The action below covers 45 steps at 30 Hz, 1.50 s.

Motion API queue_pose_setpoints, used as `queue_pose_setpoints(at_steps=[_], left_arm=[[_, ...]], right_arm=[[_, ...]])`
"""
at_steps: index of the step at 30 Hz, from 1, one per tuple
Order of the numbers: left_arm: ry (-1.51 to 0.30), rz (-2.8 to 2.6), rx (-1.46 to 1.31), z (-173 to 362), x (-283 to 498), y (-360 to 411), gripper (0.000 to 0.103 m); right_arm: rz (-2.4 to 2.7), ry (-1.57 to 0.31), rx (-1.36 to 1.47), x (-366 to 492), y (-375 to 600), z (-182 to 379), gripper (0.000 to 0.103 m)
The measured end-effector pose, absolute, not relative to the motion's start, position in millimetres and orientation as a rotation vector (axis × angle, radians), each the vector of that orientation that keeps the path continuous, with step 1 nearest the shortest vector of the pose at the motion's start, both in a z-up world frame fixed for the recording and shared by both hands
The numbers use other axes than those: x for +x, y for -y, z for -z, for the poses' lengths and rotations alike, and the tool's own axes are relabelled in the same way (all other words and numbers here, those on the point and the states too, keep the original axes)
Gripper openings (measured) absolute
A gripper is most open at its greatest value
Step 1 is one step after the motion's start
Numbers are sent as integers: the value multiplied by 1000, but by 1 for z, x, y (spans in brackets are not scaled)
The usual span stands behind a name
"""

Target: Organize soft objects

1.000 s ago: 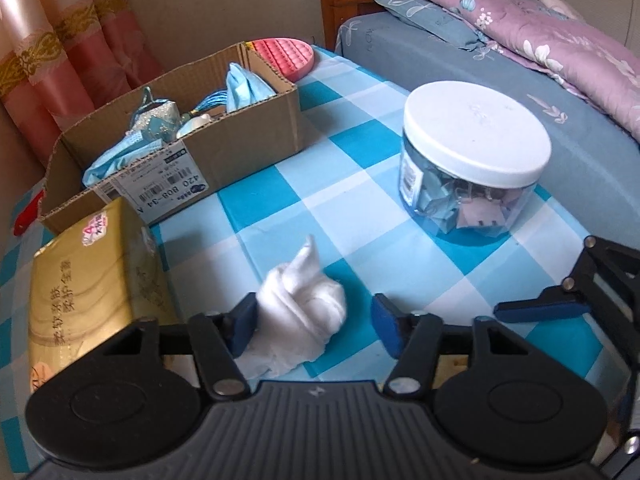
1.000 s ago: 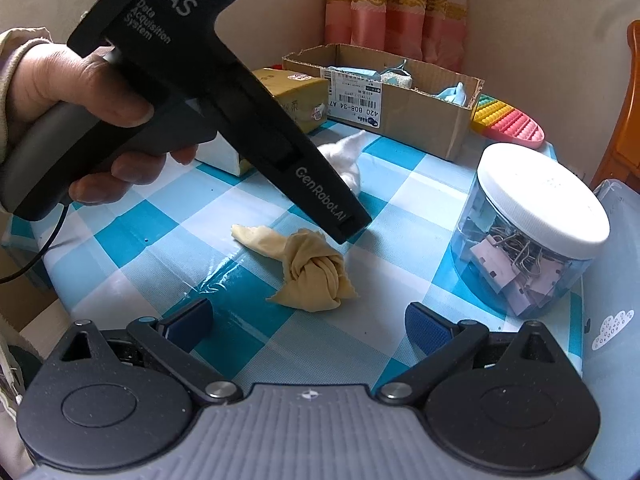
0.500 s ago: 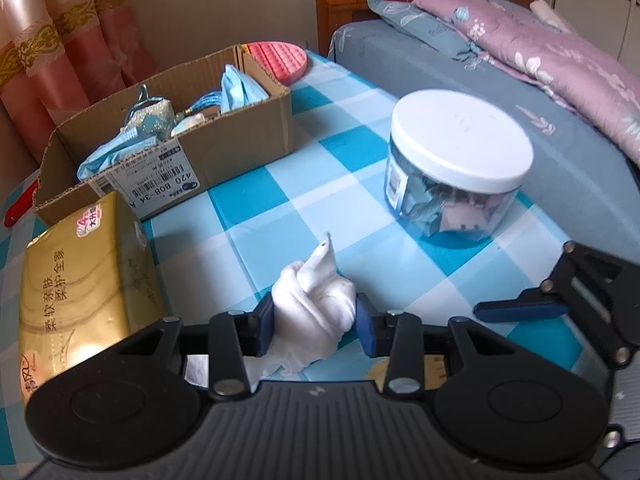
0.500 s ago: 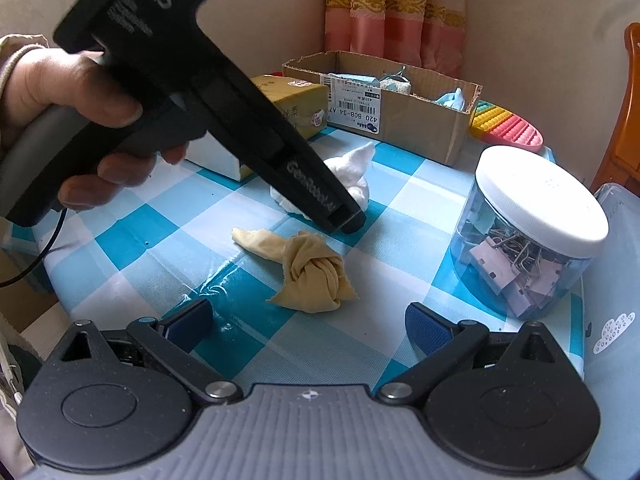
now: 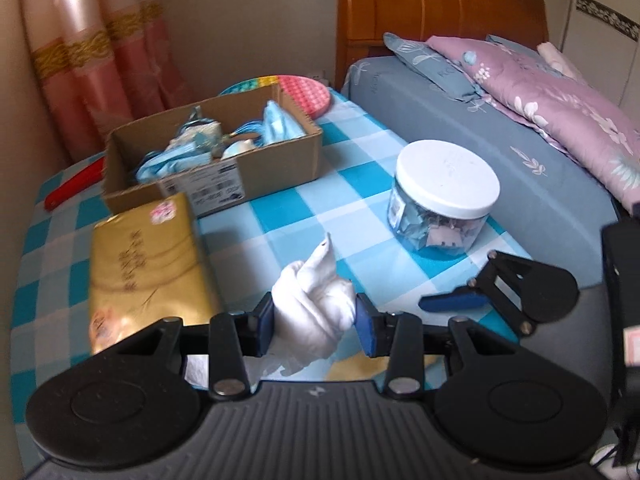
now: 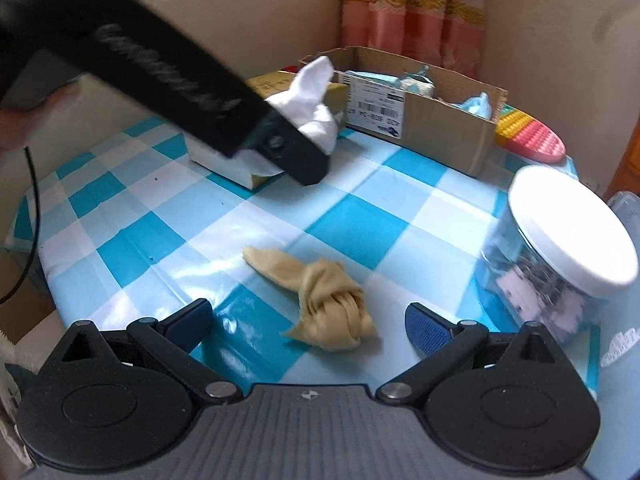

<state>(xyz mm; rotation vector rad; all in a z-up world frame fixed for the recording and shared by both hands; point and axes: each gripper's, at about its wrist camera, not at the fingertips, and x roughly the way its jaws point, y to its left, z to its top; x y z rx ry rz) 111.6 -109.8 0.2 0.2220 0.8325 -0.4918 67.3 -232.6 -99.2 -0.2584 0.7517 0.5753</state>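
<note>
White knotted cloth bundle (image 5: 316, 304) now sits clamped between the blue pads of the left gripper (image 5: 315, 322), whose jaws have just been closing onto it. A second ago it lay on the blue-and-white checked desk (image 6: 344, 208); now it hangs clear of it, in front of the gold tissue pack (image 5: 144, 264). That likely means one soft item is on its way to the brown cardboard box (image 5: 256, 164), already holding pale blue fabric pieces. The tan knotted cloth (image 6: 324, 300) lies on the desk between the spread jaws of the right gripper (image 6: 308, 320), unheld. A clear jar with a white lid (image 5: 444, 196) stands off to the side; the tissue pack sits just before the box.
</note>
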Motion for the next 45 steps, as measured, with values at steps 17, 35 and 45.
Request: queue_pose_setpoints(at_steps=[17, 35, 45], left_arm=[[-829, 462, 242, -5, 91, 78, 40], [-782, 499, 279, -43, 122, 75, 40], [-779, 408, 264, -59, 234, 71, 40]], right_arm=[[-532, -758, -280, 68, 230, 85, 31], [-548, -668, -272, 89, 240, 28, 31], [-548, -645, -270, 109, 238, 16, 31]])
